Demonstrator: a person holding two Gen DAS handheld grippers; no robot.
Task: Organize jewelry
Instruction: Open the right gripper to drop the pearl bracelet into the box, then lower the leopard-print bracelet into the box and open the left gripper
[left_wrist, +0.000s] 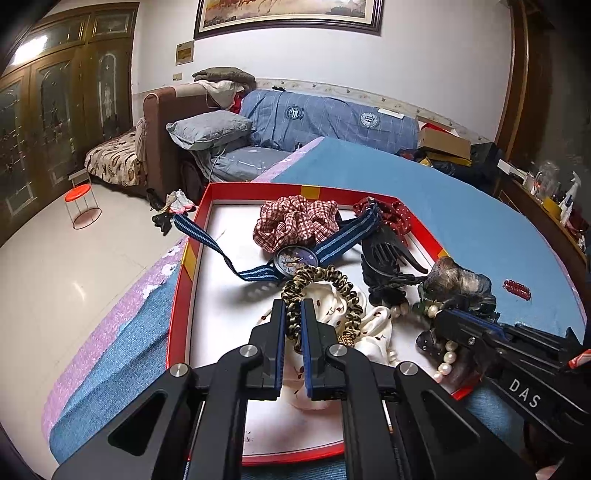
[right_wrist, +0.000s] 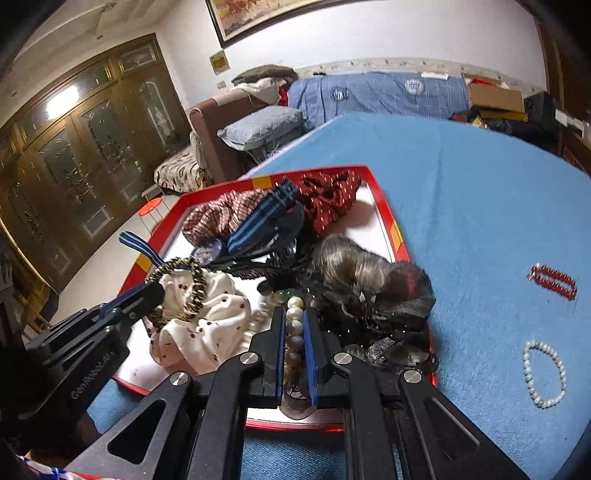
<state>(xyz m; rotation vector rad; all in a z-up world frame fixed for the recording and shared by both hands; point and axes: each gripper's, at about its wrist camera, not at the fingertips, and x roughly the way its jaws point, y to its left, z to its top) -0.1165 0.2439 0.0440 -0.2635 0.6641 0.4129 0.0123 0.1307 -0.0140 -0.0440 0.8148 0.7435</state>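
Your left gripper (left_wrist: 293, 314) clamps the leopard scrunchie (left_wrist: 325, 291) above the red tray (left_wrist: 177, 295); your right gripper (right_wrist: 294, 325) pinches the bead strand (right_wrist: 294, 321). Scrunchie: soft, light, grip the band. Beads: slick, likely breakable, grip mid-strand.

L gripper (left_wrist: 293, 308) clamped on leopard scrunchie (left_wrist: 325, 291) | over red tray (left_wrist: 181, 295) | R gripper (left_wrist: 439, 314) on pearls (left_wrist: 448, 356)

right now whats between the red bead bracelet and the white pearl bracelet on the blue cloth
Nothing: in the right wrist view only bare blue cloth separates the red bead bracelet from the white pearl bracelet.
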